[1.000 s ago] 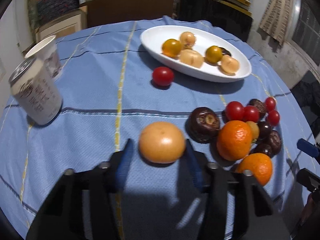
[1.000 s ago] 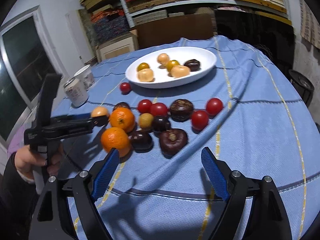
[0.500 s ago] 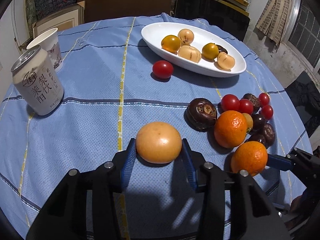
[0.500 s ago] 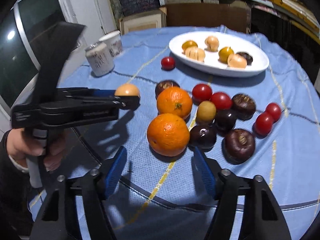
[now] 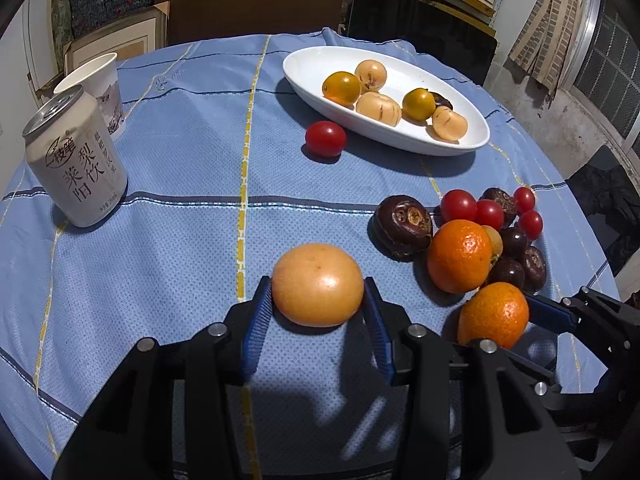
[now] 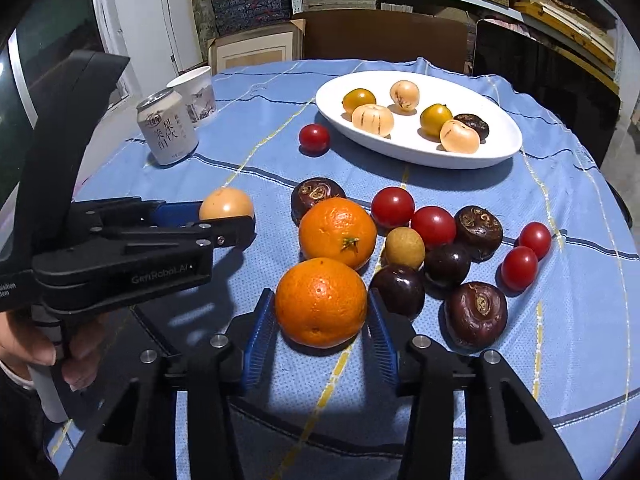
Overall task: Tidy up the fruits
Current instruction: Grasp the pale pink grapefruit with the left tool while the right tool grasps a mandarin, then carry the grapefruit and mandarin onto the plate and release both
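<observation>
Blue-padded jaws of the left gripper [image 5: 318, 308] pinch a pale orange fruit [image 5: 318, 285] low in the frame's centre, resting on the blue tablecloth [image 5: 180, 240]. Likewise, the right gripper [image 6: 321, 322] clasps the near orange [image 6: 321, 302] at lower centre. Farther up, right of centre, the white dish [image 6: 508, 136] holds six fruits.

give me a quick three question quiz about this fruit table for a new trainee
1. True or false: the white oval ceramic dish holds six fruits.
2. Which round fruit sits between the left gripper pads: A) pale orange fruit, B) small red cherry tomato?
3. Fill in: the right gripper brackets a bright ___ citrus fruit.

Key: 1 true; 2 A; 3 orange.
</observation>
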{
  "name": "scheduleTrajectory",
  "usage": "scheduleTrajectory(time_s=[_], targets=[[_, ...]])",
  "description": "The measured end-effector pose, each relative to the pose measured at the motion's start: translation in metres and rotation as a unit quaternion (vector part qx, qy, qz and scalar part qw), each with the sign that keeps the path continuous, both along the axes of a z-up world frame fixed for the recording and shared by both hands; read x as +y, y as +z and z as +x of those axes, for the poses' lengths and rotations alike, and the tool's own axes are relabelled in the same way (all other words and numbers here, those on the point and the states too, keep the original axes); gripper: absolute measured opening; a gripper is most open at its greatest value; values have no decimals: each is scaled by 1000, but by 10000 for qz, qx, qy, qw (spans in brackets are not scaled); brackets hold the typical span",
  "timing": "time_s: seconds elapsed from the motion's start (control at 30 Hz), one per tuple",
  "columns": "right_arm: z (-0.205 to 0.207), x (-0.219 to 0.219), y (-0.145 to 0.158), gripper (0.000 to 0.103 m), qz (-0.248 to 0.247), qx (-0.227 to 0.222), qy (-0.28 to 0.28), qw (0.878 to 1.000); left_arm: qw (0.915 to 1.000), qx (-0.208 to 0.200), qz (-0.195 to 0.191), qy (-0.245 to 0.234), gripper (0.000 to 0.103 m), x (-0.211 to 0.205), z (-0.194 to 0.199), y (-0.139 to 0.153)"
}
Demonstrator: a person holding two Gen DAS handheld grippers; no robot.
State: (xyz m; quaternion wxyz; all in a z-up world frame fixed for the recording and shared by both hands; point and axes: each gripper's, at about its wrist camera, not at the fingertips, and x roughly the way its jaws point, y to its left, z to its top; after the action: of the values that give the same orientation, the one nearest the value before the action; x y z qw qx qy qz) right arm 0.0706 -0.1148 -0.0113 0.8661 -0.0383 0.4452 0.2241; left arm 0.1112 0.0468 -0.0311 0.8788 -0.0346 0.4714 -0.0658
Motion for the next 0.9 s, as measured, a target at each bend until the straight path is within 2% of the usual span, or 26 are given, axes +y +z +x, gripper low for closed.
scheduleTrajectory(time_s=[0.27, 0.53, 0.73, 0.9], targets=[[-7, -32, 20, 47, 746, 68, 46, 9972, 9998, -162, -41, -81, 44, -3, -12, 16], [11, -69, 56, 47, 1252, -289, -114, 9916, 9986, -438, -28, -303, 44, -18, -1, 52], [51, -80, 73, 47, 1407, -409, -212, 9890, 9974, -582, -62, -421, 44, -33, 35, 75], [106, -76, 64, 47, 1593, -92, -280, 9868, 9982, -482, -51, -355, 44, -45, 91, 75]])
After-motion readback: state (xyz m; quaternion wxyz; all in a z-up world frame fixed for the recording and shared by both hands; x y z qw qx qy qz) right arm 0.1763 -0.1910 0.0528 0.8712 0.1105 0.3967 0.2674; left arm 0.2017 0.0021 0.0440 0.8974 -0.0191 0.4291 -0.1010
